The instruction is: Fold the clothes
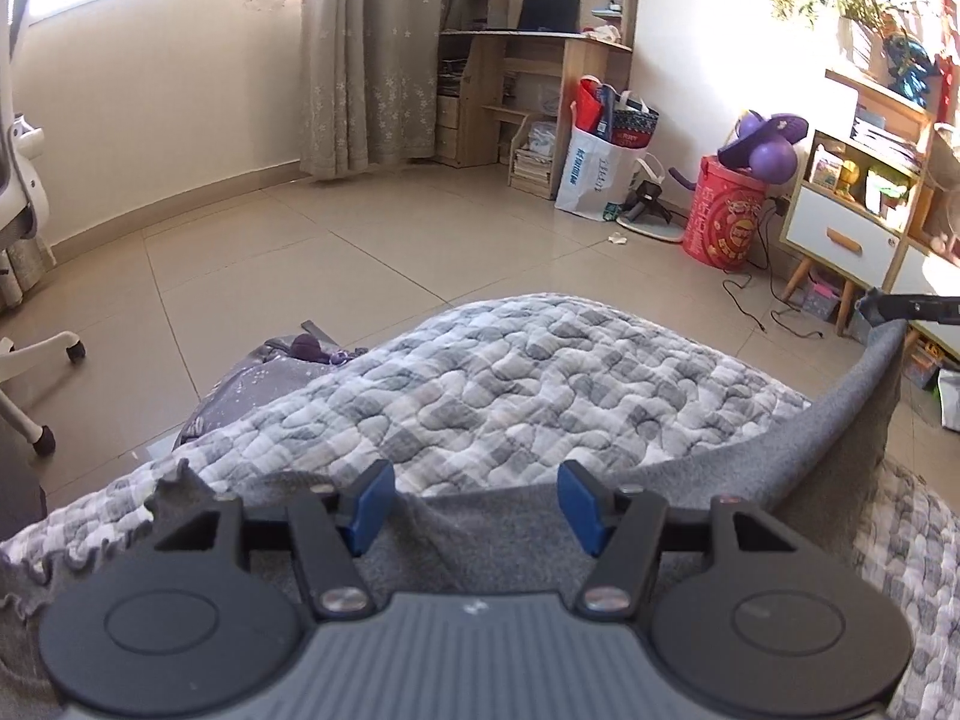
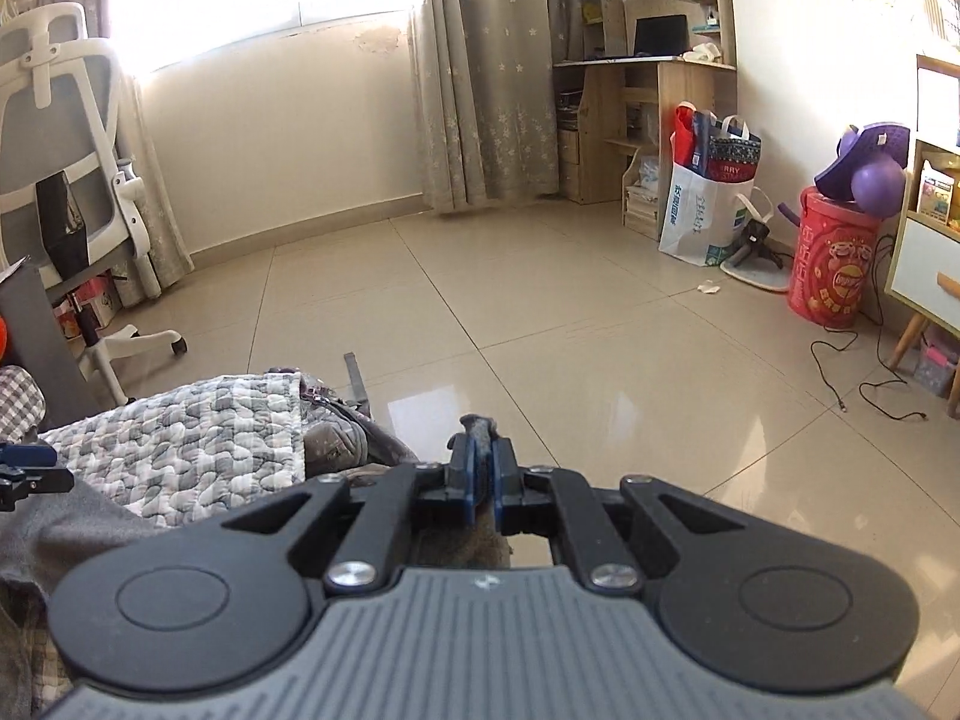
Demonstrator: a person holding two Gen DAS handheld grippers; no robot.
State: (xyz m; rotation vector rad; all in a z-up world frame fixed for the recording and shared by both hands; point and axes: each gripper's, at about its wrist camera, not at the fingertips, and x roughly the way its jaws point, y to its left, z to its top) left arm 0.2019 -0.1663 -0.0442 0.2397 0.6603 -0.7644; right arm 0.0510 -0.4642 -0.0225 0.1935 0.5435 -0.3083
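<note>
A grey knit garment [image 1: 480,540] lies on a grey-checked quilt [image 1: 480,384]. My left gripper [image 1: 477,504] hovers low over its near part, open, the blue pads [image 1: 372,504] standing wide apart on either side of a fold without pressing it. My right gripper [image 2: 480,462] is shut on the garment's edge [image 2: 477,421], a tuft of grey cloth poking out between its pads. In the left wrist view that gripper [image 1: 882,306] holds the garment's right corner [image 1: 864,408] up off the quilt like a tent. The left gripper's finger [image 2: 27,468] shows at the left edge of the right wrist view.
The quilt covers a bed whose far edge drops to a tiled floor [image 2: 540,312]. A white office chair [image 2: 78,180] stands at the left. A red bucket [image 1: 729,222], a white-drawered cabinet [image 1: 840,228], bags [image 1: 600,168] and loose cables [image 2: 870,384] line the right wall.
</note>
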